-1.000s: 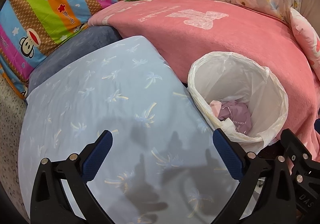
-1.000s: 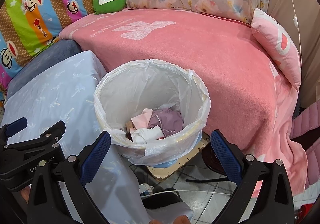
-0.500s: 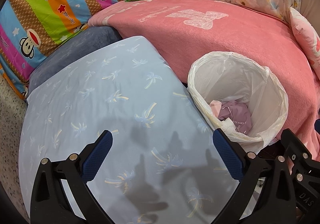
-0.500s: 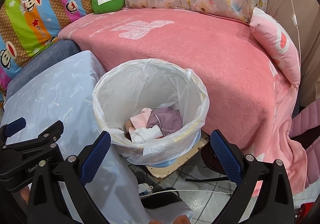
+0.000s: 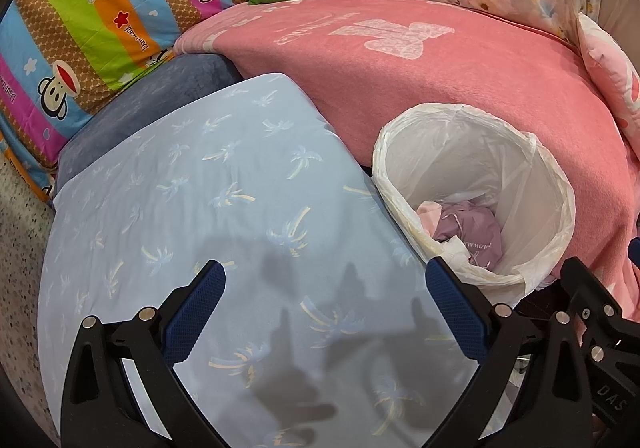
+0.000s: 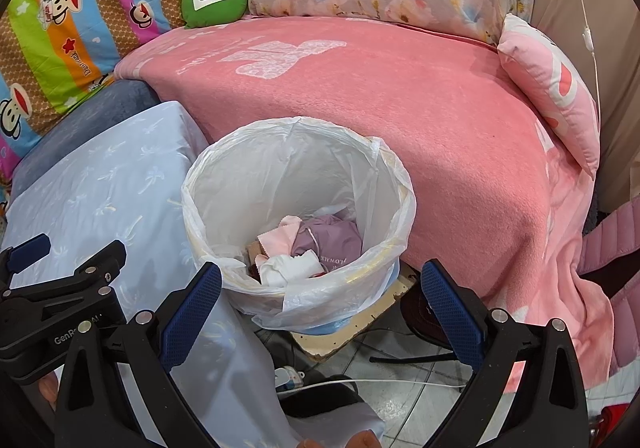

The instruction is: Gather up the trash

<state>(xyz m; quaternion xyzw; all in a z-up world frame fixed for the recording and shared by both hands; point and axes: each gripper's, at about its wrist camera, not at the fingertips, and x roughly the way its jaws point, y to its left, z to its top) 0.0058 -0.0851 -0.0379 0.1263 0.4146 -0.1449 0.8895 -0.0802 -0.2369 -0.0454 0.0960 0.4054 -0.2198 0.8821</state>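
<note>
Beside pink blanket [image 6: 400,107]: lined trash bin [image 6: 224,183], purple wrapper [image 6: 328,240] inside.
Left hand-held gripper [image 5: 324,296]: spread wide, holding nothing.
Right hand-held gripper [image 6: 320,288]: spread wide, holding nothing.

Both the left gripper [image 5: 322,288] and the right gripper [image 6: 320,288] have black angular frames with silver screws, textured blue pads lining the jaws, and white lettering.

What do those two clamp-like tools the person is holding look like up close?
Both look alike. The left gripper and right gripper each have a black plastic frame with silver rivets and two angled fingers carrying textured dark-blue pads. White lettering marks the black bodies: partial "GenRo" on the left one, "DAS" on the right. No cables on them or sleeves show.
</note>
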